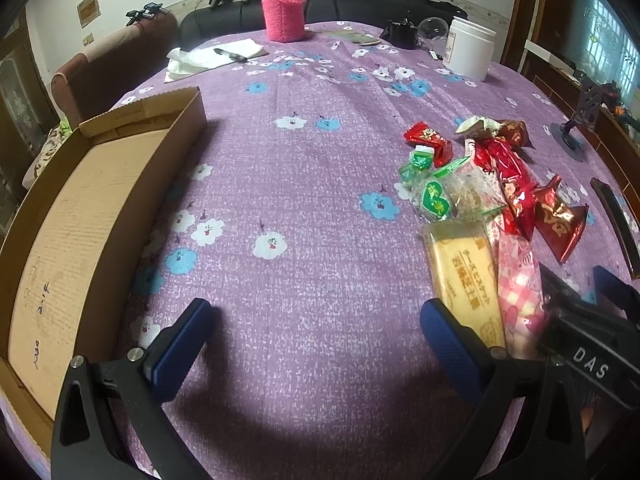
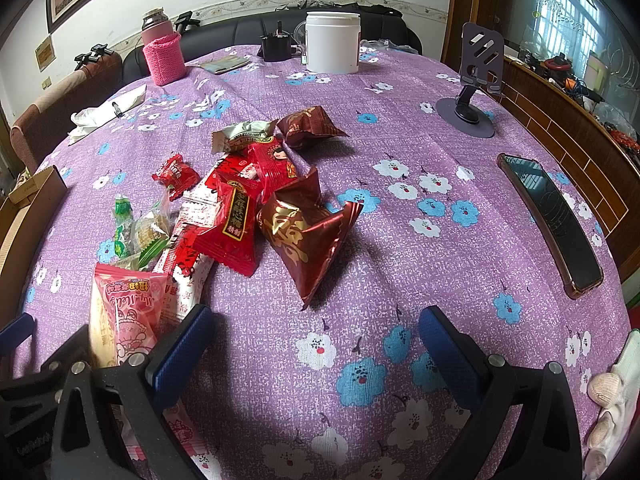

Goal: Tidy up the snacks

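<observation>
A heap of wrapped snacks lies on the purple flowered tablecloth. It holds a dark red foil pouch (image 2: 306, 236), a red packet (image 2: 232, 224), a pink packet (image 2: 128, 312), green-edged clear wrappers (image 1: 444, 190) and a yellow biscuit pack (image 1: 466, 276). An empty shallow cardboard box (image 1: 80, 216) sits to the left of the heap. My left gripper (image 1: 316, 336) is open over bare cloth between box and snacks. My right gripper (image 2: 312, 340) is open too, just short of the foil pouch, with the pink packet by its left finger. The right gripper (image 1: 588, 312) also shows in the left wrist view.
A phone (image 2: 550, 220) lies near the right table edge, with a phone stand (image 2: 468, 112) beyond it. At the far side stand a white jar (image 2: 332, 42), a flask in a pink knitted sleeve (image 2: 162, 54), and tissues with a pen (image 1: 216, 58). A gloved hand (image 2: 612, 396) shows at right.
</observation>
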Motion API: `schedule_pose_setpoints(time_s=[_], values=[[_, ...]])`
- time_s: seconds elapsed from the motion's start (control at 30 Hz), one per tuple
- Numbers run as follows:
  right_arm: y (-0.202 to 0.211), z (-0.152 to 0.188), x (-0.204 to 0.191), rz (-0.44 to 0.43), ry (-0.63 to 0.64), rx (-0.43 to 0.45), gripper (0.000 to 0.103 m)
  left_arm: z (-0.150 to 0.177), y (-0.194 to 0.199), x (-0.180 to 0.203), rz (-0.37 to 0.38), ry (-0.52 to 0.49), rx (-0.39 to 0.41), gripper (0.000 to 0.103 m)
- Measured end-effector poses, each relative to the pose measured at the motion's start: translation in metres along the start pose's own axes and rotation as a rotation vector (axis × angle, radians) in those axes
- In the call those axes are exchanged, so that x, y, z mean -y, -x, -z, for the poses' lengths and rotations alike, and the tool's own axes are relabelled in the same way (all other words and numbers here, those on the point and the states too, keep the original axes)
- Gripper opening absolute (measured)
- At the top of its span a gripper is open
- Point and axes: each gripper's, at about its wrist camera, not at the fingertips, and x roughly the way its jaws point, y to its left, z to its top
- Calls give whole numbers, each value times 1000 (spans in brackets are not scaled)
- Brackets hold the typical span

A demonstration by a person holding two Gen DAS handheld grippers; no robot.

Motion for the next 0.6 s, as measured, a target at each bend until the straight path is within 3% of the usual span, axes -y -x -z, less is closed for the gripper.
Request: schedule_pose_setpoints(time_s=[0.6], values=[[0,0,0,0,0,0,102,2,1,-1,13,-4,-9,103]])
